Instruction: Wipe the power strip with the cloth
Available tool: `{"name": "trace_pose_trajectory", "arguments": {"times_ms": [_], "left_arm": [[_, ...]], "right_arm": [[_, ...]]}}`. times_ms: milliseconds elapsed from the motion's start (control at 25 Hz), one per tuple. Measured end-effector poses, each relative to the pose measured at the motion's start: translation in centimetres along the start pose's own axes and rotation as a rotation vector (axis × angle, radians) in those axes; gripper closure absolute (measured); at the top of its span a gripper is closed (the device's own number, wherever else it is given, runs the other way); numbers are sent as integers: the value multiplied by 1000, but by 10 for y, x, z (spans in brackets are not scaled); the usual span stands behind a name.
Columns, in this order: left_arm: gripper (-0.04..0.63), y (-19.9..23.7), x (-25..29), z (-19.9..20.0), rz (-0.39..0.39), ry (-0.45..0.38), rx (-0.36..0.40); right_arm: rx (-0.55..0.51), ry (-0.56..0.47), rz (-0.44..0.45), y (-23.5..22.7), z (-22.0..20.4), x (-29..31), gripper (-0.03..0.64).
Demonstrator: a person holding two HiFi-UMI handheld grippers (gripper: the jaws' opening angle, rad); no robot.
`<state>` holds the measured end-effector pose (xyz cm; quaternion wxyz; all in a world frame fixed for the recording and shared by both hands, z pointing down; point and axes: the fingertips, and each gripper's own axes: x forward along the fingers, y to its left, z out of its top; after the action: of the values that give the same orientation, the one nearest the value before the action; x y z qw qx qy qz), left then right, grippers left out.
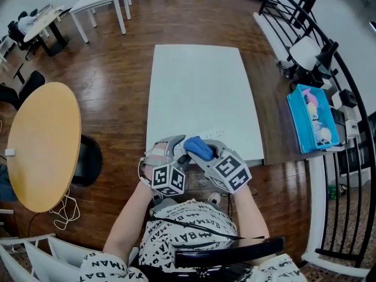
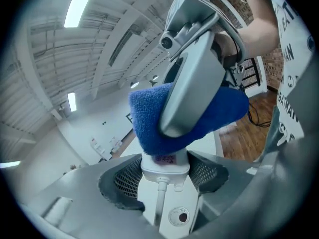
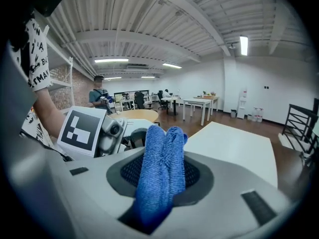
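In the left gripper view the white power strip point(image 2: 165, 166) stands between the jaws of my left gripper point(image 2: 164, 180), which is shut on it, its cord running down toward the camera. The blue cloth point(image 2: 149, 121) lies on the strip's far part, carried by my right gripper point(image 2: 192, 78). The right gripper view shows the cloth point(image 3: 160, 173) bunched upright between the jaws of that gripper point(image 3: 162, 180), shut on it. In the head view both grippers meet at the white table's point(image 1: 200, 87) near edge: left gripper point(image 1: 171, 153), right gripper point(image 1: 204, 153), cloth point(image 1: 198, 147), strip point(image 1: 215, 133).
A blue bin point(image 1: 301, 122) with small items sits on a side surface to the right, beside a black railing point(image 1: 352, 98). A round wooden table point(image 1: 44, 143) stands to the left, with a dark chair point(image 1: 88, 160) next to it. White desks point(image 1: 103, 2) stand farther off.
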<state>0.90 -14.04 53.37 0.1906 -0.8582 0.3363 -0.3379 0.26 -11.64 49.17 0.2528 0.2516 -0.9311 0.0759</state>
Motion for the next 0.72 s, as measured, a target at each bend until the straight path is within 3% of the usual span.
{"name": "trace_pose_trajectory", "arguments": {"times_ms": [200,360,720], "left_arm": [[309,4,1,4,7,-6,-13],[308,1,-1,2,4,-18,-18],[309,7,-15,8,23,-57,-49]], "right_arm": [[-31,-3,22,14,10,10,485],[-72,14,-9,17,10,18,483],[6,-16,-170,-53,-1,-22,483]]}}
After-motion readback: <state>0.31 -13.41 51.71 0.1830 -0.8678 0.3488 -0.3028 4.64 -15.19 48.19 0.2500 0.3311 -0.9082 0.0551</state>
